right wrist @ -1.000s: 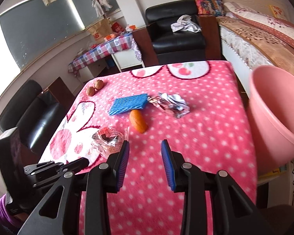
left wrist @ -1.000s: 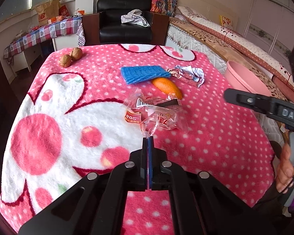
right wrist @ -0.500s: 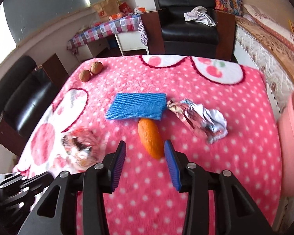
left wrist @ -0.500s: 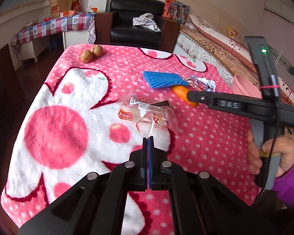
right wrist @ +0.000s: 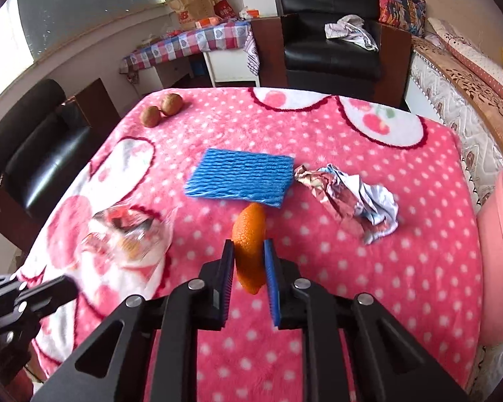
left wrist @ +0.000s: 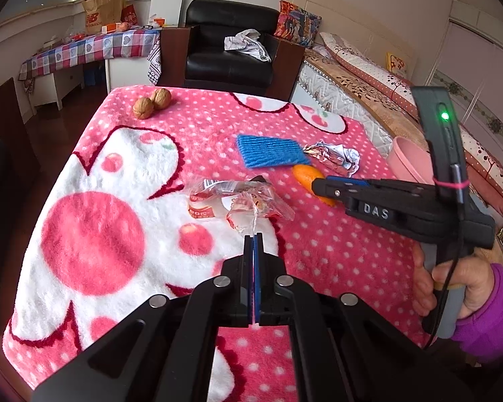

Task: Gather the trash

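Observation:
My left gripper [left wrist: 253,236] is shut on a corner of a clear plastic wrapper [left wrist: 238,199] with red print, which hangs just above the pink blanket. The wrapper shows blurred in the right wrist view [right wrist: 127,234]. My right gripper [right wrist: 248,251] is open, its blue pads on either side of an orange peel [right wrist: 249,234] lying on the blanket; whether they touch it I cannot tell. The peel [left wrist: 305,176] is partly hidden behind the right gripper [left wrist: 322,186] in the left wrist view. A crumpled foil wrapper [right wrist: 348,197] and a blue foam net [right wrist: 241,177] lie just beyond.
Two walnuts [right wrist: 162,109] sit at the far left of the pink dotted blanket [right wrist: 369,268]. A pink bin [right wrist: 499,251] stands off the right edge. A black armchair [right wrist: 332,43] and a bed [right wrist: 469,83] are behind.
My right gripper has moved forward and down until its pads straddle the orange peel, and has narrowed. My left gripper has stayed shut on the wrapper and drawn back to the left.

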A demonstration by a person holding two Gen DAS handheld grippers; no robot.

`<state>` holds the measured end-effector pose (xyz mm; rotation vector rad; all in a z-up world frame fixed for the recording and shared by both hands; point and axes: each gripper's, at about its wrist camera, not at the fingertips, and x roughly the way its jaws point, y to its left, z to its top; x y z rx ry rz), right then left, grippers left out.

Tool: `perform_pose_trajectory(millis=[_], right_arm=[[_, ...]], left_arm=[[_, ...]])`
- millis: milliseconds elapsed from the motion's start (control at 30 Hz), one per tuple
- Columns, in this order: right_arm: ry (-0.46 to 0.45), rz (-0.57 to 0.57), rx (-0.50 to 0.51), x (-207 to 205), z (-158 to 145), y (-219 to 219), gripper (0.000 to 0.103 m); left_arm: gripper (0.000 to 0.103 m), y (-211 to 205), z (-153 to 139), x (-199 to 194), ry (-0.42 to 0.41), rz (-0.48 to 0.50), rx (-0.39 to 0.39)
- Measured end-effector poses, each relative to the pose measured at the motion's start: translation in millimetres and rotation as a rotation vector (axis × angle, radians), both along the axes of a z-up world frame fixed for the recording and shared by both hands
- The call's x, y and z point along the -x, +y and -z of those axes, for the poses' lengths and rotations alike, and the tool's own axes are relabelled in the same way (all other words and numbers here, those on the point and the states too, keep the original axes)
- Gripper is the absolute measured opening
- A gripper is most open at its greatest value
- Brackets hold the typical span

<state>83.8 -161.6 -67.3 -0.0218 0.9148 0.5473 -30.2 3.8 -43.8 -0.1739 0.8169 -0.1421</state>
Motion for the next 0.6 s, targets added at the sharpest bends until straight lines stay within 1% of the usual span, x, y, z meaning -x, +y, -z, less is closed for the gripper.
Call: perform_pose_trajectory(millis=[200,367,500,600], right_arm=[[0.017,-0.006,-0.064,24,-9,-17,0.016],[0.010,0.017,-0.100,43,-15,-36,0.016],[0.008,0.045,-0.104,53,-16,-52,0.016],[0.016,0.061,-0.117,57,-14,-61,0.016]], left_arm=[[0.000,-11,-11,2,-0.027,0.021,0.000],[0.000,-23,-16,2,-0.047,0.055,-0.007],[0.000,-32,-11,7,-0.038,0.106,-0.009],[0.000,-35,-8,9,-0.022,0.141,0.012]])
